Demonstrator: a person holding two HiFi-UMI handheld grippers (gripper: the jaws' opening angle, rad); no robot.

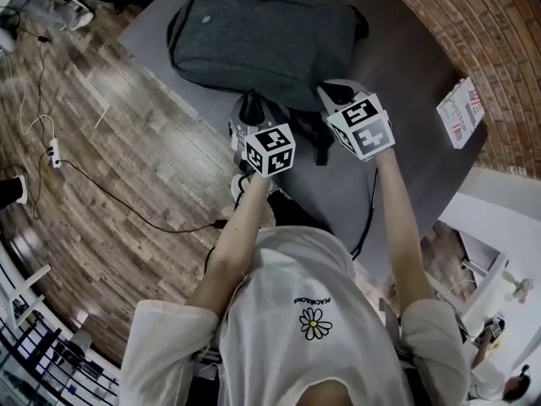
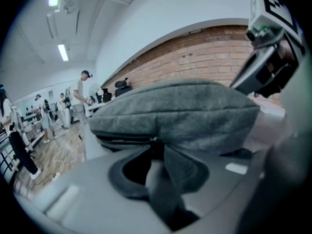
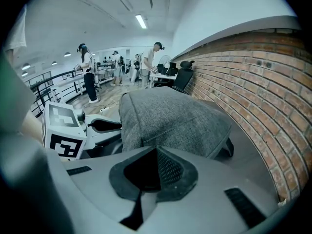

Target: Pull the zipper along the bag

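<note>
While my left gripper (image 2: 156, 149) pinches what I take for the small dark zipper pull (image 2: 154, 141) at frame centre, my right gripper (image 3: 157, 152) sits clenched at the grey felt backpack (image 3: 170, 121) just beyond. Unanchored, the backpack could slide, or the pull slip free.

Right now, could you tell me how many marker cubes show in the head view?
2. The left cube sits on the left tool at the bag's near edge; the right cube on the right tool, beside it. None seems hidden.

Bag (image 1: 262, 41) on table (image 1: 414, 74), left gripper (image 1: 252, 101), right gripper (image 1: 332, 90) at its edge
</note>
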